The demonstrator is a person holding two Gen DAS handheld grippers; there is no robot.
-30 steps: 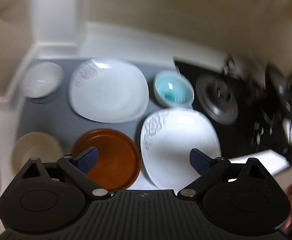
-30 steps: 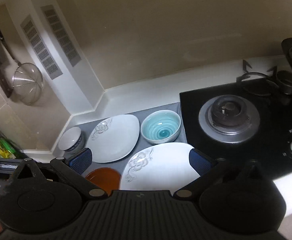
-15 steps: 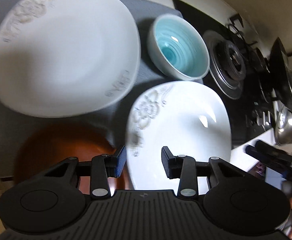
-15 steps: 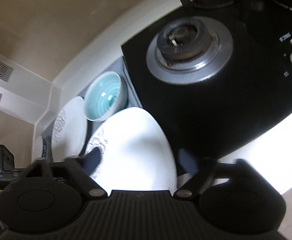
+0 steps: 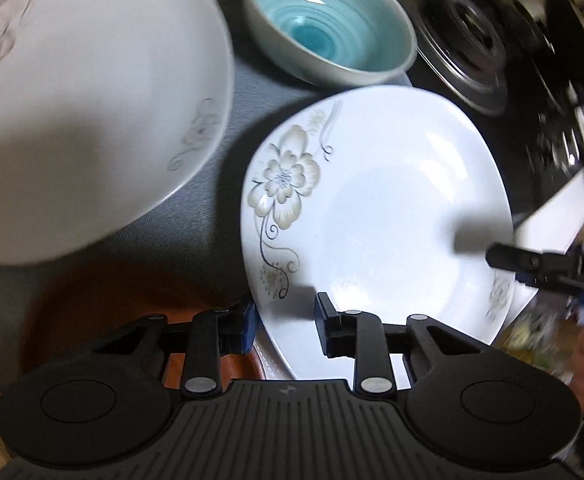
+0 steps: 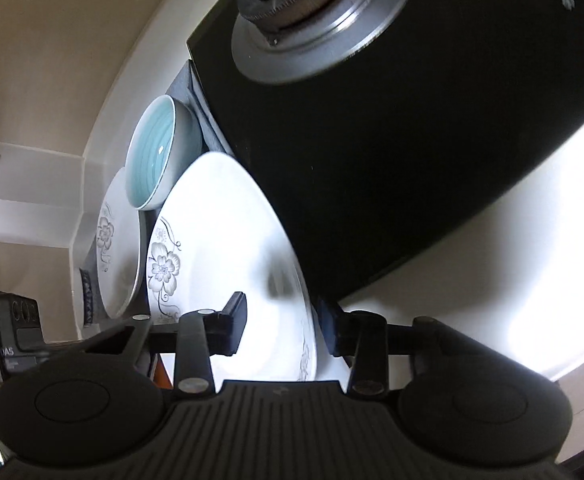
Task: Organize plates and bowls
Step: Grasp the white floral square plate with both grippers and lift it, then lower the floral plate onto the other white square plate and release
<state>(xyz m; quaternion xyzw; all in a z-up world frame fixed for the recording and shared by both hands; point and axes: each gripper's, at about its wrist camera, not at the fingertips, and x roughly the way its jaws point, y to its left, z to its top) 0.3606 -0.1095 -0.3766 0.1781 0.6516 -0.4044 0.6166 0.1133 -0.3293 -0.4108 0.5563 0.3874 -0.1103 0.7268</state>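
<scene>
The flowered plate's [image 5: 376,208] rim sits between the closing left gripper's [image 5: 286,328] jaws.

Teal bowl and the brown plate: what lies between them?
In the left wrist view, between the teal bowl and the brown plate lie grey mat and the flowered corner of the near white plate. Nothing else.

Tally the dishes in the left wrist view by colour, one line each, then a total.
White floral plates: 2 (near plate, far plate)
Turquoise bowl: 1
Brown plate: 1
Total: 4 dishes
</scene>
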